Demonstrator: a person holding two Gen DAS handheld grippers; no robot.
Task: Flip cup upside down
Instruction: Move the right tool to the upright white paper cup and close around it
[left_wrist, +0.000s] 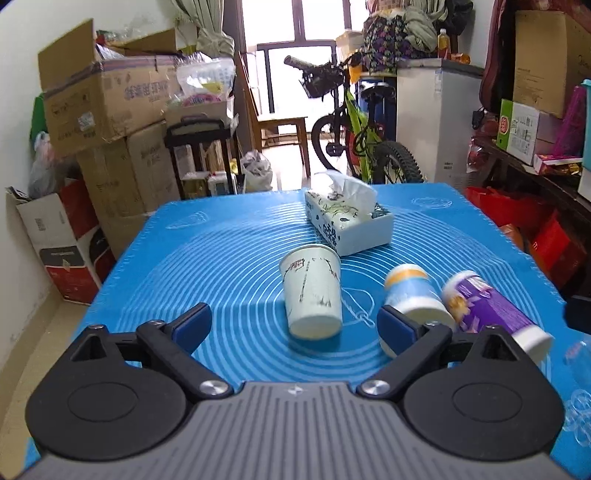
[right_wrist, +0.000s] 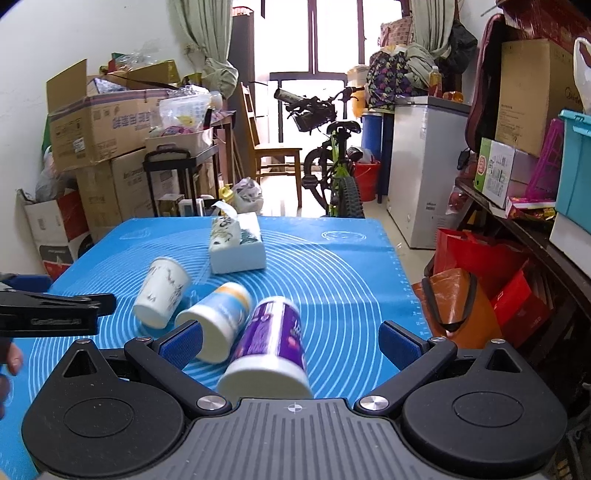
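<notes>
Three paper cups lie on their sides on the blue mat (left_wrist: 221, 251). A pale green printed cup (left_wrist: 312, 291) lies just ahead of my open, empty left gripper (left_wrist: 293, 325), its base toward me. A blue-and-yellow cup (left_wrist: 413, 295) and a purple cup (left_wrist: 491, 310) lie to its right. In the right wrist view the purple cup (right_wrist: 271, 345) lies between the fingers of my open right gripper (right_wrist: 290, 343), base toward the camera. The blue-and-yellow cup (right_wrist: 218, 319) and the green cup (right_wrist: 162, 295) lie to its left. The left gripper (right_wrist: 55, 308) shows at the left edge.
A white tissue box (left_wrist: 349, 218) stands on the mat behind the cups, also in the right wrist view (right_wrist: 236, 243). Beyond the table are stacked cardboard boxes (left_wrist: 107, 110), a chair (left_wrist: 280, 125), a bicycle (left_wrist: 354, 129) and a white freezer (right_wrist: 424, 166). Red bags (right_wrist: 480, 280) sit right of the table.
</notes>
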